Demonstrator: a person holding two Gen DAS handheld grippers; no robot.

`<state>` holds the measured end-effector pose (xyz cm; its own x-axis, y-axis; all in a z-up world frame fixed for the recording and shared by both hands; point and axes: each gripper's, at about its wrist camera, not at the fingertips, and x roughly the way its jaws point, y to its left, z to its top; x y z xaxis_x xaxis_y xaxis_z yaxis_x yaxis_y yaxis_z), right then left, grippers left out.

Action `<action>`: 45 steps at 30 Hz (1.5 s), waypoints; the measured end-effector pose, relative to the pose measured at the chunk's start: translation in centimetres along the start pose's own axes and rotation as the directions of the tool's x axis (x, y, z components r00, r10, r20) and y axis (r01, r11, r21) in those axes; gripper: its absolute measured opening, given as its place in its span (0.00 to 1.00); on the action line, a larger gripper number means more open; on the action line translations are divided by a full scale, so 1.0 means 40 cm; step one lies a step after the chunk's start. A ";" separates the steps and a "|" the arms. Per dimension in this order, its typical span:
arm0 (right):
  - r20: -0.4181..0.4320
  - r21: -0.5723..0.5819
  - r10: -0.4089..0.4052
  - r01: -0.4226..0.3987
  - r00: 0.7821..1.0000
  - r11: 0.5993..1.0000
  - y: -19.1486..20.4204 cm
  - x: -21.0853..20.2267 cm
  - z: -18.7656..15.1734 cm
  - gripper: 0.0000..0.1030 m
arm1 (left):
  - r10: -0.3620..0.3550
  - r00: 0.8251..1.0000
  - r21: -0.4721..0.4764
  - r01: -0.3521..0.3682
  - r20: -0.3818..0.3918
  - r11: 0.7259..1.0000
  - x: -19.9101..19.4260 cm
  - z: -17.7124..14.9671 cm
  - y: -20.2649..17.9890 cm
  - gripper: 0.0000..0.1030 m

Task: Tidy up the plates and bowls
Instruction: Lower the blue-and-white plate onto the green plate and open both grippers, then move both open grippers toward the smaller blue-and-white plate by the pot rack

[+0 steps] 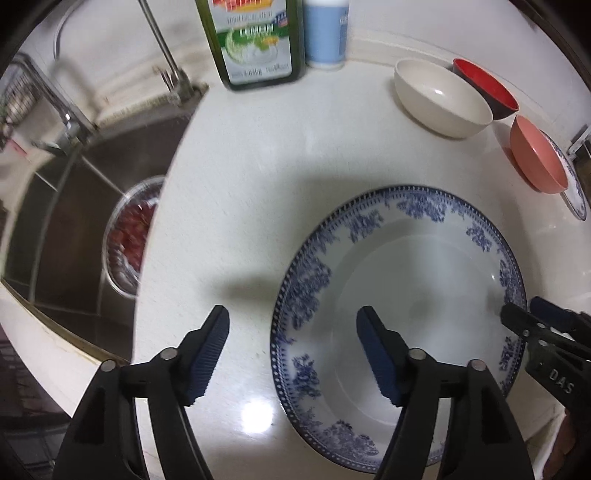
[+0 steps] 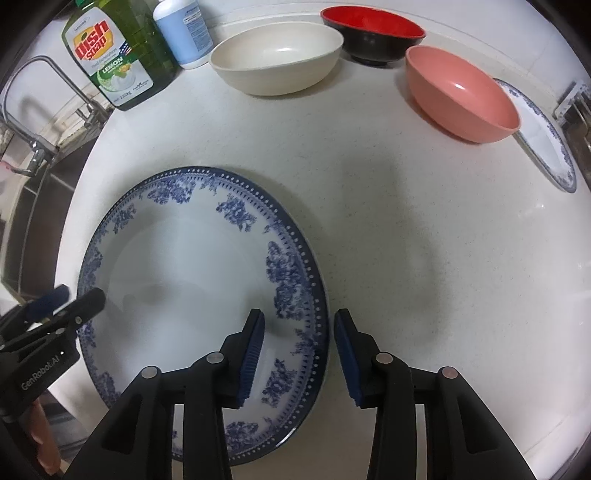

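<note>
Blue-patterned plate (image 2: pixel 192 295) lay flat on the white counter (image 2: pixel 424 258) beside the sink (image 1: pixel 85 206) — left gripper (image 1: pixel 291 350) and right gripper (image 2: pixel 299 354) both straddled its rim, jaws apart, pads not pressing it.

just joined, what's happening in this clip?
A person holds two grippers over a large blue-and-white patterned plate lying flat on the pale counter. The left gripper and right gripper each straddle an opposite rim, jaws open, nothing gripped. A cream bowl, red-and-black bowl, pink bowl and second patterned plate wait behind.
</note>
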<state>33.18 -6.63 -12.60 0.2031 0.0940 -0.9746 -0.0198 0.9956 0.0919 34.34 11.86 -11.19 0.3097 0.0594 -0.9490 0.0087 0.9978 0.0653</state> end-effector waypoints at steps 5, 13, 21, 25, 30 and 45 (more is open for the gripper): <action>0.055 -0.021 -0.020 0.021 0.998 1.000 -0.009 -0.041 -0.005 0.55 | -0.004 0.999 0.035 0.003 0.052 0.999 -0.041 0.015 -0.022 0.73; 0.120 0.027 0.003 -0.006 0.993 1.000 -0.088 -0.118 -0.019 0.56 | -0.092 0.988 0.108 0.079 0.124 0.991 -0.124 0.039 -0.122 0.78; 0.218 0.096 -0.042 0.022 0.975 0.995 -0.208 -0.214 -0.007 0.56 | -0.158 0.967 0.224 0.111 0.201 0.968 -0.204 0.078 -0.273 0.81; 0.255 0.149 -0.065 0.028 0.965 0.988 -0.286 -0.252 -0.001 0.56 | -0.188 0.955 0.291 0.118 0.229 0.950 -0.240 0.115 -0.359 0.82; 0.285 0.206 -0.119 0.061 0.951 0.977 -0.390 -0.290 0.012 0.56 | -0.243 0.943 0.359 0.150 0.229 0.921 -0.266 0.164 -0.462 0.82; 0.319 0.357 -0.191 0.069 0.928 0.931 -0.638 -0.321 0.101 0.56 | -0.325 0.923 0.501 0.186 0.205 0.845 -0.306 0.318 -0.744 0.82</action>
<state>35.04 -33.24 -1.61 0.5042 -0.1029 -0.8574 0.3454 0.9341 0.0909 42.39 -18.91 2.41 0.4783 -0.2753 -0.8339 0.5412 0.8403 0.0331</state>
